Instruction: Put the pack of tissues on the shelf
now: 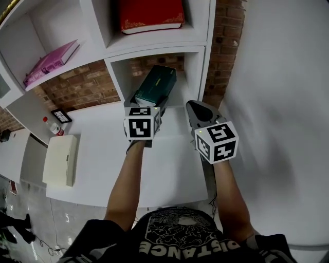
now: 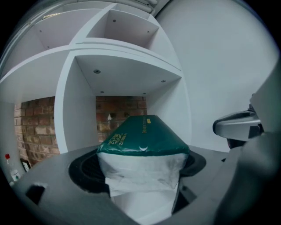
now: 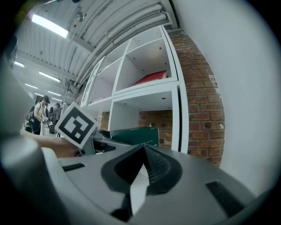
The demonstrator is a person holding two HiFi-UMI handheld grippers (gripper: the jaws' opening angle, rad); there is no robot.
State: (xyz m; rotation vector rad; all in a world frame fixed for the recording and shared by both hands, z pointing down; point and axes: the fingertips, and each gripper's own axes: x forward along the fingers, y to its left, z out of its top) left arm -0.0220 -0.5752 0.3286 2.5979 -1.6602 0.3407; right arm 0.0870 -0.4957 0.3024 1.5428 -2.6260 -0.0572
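Green-topped and white-sided, the pack of tissues [image 1: 156, 85] is clamped by its near end between the 2 jaws of the left claw [image 1: 148, 106], which stand wide on it. It hangs clear of the desk [image 1: 97, 154], with its far end tilted up and pointing into the lower compartment of the shelf [image 1: 197, 69], the one with the brick back. Whether that end has crossed the opening I cannot tell. The right claw [image 1: 199, 110] hovers just beside it on the right, jaws together on nothing. By my judgement the pick-up is done and the carry is close to done. What is left is to push the pack further in, set it down, let go and back the claw out. 1 red book [image 1: 151, 15] lies in the compartment above.
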